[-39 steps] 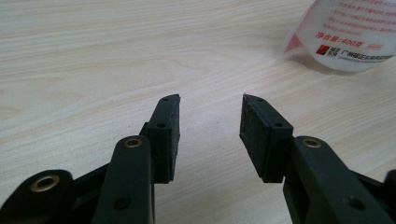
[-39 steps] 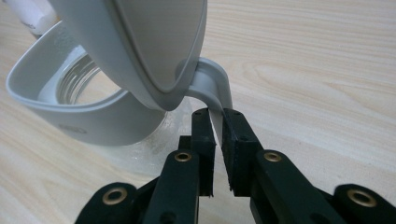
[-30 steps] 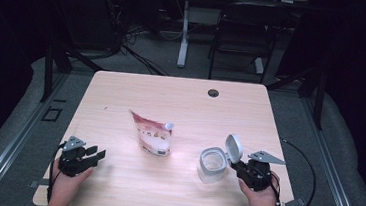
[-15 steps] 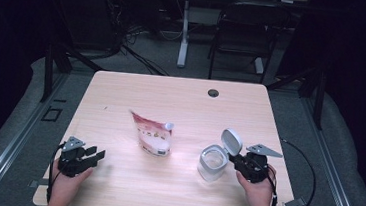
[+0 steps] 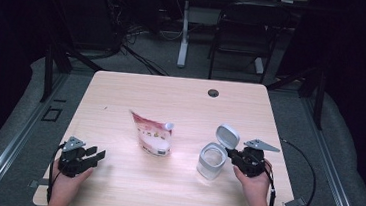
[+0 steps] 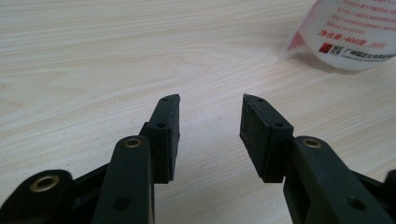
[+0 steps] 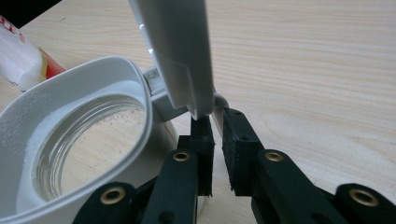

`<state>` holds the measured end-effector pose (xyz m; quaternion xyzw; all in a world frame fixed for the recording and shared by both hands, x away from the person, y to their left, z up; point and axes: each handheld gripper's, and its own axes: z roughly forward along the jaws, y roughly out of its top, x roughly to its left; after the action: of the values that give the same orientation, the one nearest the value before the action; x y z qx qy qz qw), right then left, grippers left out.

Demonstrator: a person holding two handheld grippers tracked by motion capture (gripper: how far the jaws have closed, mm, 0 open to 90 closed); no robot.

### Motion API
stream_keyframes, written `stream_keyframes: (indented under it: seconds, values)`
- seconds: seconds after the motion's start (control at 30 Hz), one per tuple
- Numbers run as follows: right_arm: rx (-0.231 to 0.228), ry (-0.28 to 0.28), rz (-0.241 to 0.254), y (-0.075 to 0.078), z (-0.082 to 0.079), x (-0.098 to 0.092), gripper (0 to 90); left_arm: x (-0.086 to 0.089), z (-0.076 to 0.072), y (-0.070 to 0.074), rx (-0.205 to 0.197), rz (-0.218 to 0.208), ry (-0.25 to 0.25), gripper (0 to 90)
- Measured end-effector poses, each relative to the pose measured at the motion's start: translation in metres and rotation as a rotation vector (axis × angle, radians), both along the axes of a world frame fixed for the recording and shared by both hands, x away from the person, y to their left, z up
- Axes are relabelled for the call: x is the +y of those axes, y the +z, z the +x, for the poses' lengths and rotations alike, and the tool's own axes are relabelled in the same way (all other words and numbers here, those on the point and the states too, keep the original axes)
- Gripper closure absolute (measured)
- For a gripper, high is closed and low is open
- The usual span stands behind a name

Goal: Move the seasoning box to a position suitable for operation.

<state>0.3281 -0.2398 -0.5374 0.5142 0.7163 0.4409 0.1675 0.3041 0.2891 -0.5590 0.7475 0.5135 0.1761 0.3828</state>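
Right tongs (image 7: 215,122) closing on jar (image 5: 211,160) lid hinge, contact hidden; left tongs (image 6: 210,112) apart.

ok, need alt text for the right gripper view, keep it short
The right gripper, jaws nearly together, pinches the clasp tab below the raised white lid of an open glass jar on a light wooden table. The jar looks empty, and a corner of a red-and-white pouch shows at top left.
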Motion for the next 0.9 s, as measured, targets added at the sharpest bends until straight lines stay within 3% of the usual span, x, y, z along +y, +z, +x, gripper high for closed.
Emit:
stream_keyframes:
  seconds: [0.27, 0.53, 0.6, 0.73, 0.9]
  values:
    - [-0.011, 0.008, -0.018, 0.0, -0.001, 0.001, 79.7, -0.001, 0.0, 0.001, -0.011, -0.011, 0.002, 58.1]
    - [-0.044, -0.005, -0.065, 0.007, -0.017, -0.005, 64.3, -0.001, -0.001, 0.005, -0.013, -0.026, -0.008, 58.4]
    - [-0.072, -0.013, -0.093, 0.008, -0.021, -0.01, 58.5, -0.003, 0.0, 0.006, -0.019, -0.033, -0.01, 58.3]
    - [-0.075, -0.031, -0.076, 0.011, -0.026, -0.019, 52.0, -0.006, 0.001, 0.008, -0.005, -0.027, -0.03, 57.5]
    - [-0.084, -0.064, -0.053, 0.015, -0.03, -0.025, 49.7, -0.01, 0.004, 0.012, -0.004, -0.057, -0.065, 55.4]
